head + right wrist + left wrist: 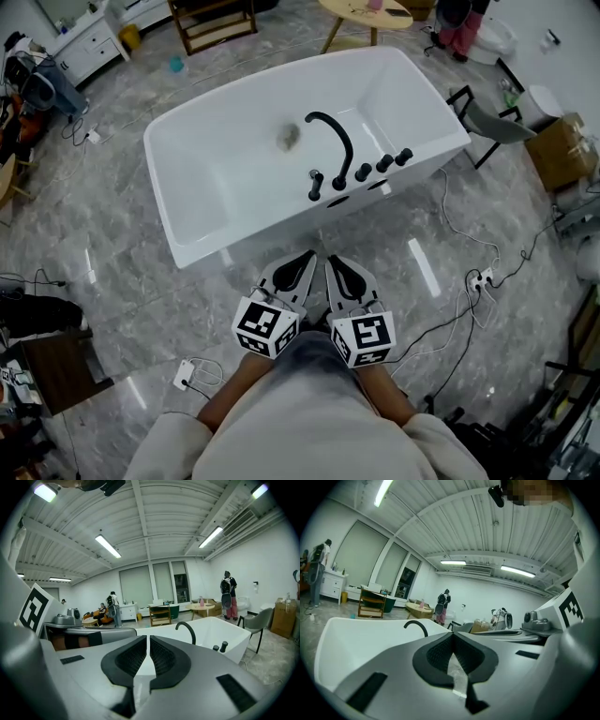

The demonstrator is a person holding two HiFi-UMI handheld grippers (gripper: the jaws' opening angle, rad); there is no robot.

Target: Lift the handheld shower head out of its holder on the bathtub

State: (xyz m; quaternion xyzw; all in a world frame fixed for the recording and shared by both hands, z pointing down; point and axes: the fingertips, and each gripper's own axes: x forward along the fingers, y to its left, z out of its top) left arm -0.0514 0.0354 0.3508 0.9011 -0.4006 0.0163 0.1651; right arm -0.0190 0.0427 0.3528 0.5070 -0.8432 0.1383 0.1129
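Closest in, the left hand-held gripper (307, 255) and the right hand-held gripper (330, 259) sit side by side just in front of the person's body, both aimed at the bathtub (202, 246). Each has its jaws pressed together on nothing: in their own views the dark pads meet at the tips with no object between them. A strip of grey floor (131, 309) lies between the tips and the tub's near wall, so this reads as the approach, with nothing of the task's touched yet

On the tub's near rim stands a row of black fittings. The slim upright piece at the row's left end, beside the foot of the arched spout (330, 136), is probably the handheld shower head (316, 184), seated upright in its holder. The knobs (384, 163) run off to its right. The next move likely calls for one gripper to spread its jaws, reach the rim, close around that stem and draw it straight up

The holder blends into the head and cannot be told apart. No hose shows. In both gripper views the jaws cover the shower head, leaving the spout and, from the right gripper, two knobs
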